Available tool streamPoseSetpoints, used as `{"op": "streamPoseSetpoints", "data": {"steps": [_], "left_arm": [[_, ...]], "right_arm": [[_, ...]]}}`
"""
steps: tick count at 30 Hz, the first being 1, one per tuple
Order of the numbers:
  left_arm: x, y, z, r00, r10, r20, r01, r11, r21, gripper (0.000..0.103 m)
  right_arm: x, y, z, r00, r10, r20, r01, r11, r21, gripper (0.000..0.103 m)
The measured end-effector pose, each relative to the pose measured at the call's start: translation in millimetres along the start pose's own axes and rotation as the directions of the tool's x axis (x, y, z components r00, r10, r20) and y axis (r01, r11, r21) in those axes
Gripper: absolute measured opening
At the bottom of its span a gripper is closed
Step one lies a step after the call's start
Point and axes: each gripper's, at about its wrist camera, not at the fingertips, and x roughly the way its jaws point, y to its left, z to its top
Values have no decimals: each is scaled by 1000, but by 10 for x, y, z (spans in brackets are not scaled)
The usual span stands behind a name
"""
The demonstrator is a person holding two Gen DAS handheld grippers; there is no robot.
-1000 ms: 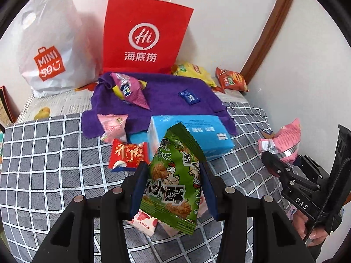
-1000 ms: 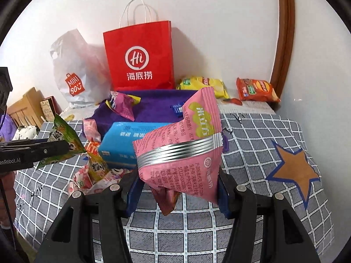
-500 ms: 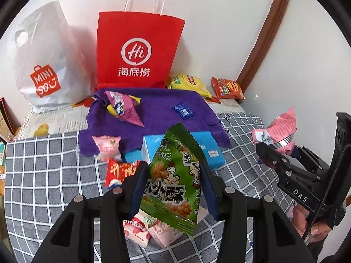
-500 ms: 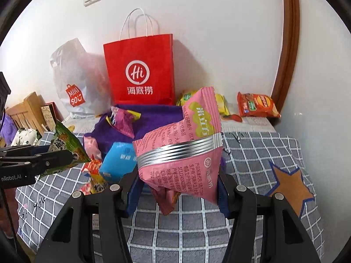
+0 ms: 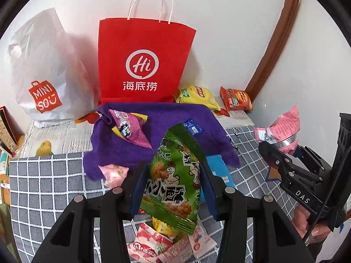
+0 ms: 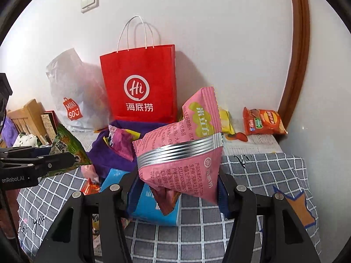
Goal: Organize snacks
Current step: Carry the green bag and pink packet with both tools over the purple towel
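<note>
my left gripper (image 5: 173, 188) squeezes the green chicken snack bag (image 5: 173, 182). my right gripper (image 6: 175, 188) squeezes the pink snack bag (image 6: 182, 149). both bags are up off the checked cloth (image 6: 252, 219). the red paper bag (image 6: 140, 89) stands at 12 o'clock.

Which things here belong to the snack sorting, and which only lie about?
Job: left gripper holding green pack; right gripper holding pink pack; red bag; chip bags; loose packs.

Lying about: purple towel, checked cloth, white bag, blue box.
</note>
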Motion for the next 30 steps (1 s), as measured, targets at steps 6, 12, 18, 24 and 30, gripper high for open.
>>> {"op": "streamPoseSetpoints", "data": {"steps": [6, 12, 18, 24, 30], "left_arm": [[83, 83, 200, 1000, 10, 13, -10, 1000, -8, 45], [128, 161, 395, 999, 21, 40, -21, 1000, 2, 45], [273, 309, 553, 999, 38, 34, -38, 999, 1, 45], [438, 437, 691, 999, 32, 26, -32, 999, -10, 45], [684, 639, 704, 1000, 28, -8, -28, 999, -39, 45]], "right_arm": [[141, 9, 142, 1000, 1, 6, -1, 1000, -28, 57], [322, -33, 323, 1000, 10, 13, -10, 1000, -24, 57], [557, -27, 490, 1000, 4, 3, -4, 999, -36, 57], [697, -40, 674, 1000, -1, 23, 2, 999, -48, 57], [968, -45, 694, 999, 33, -17, -34, 998, -55, 57]]}}
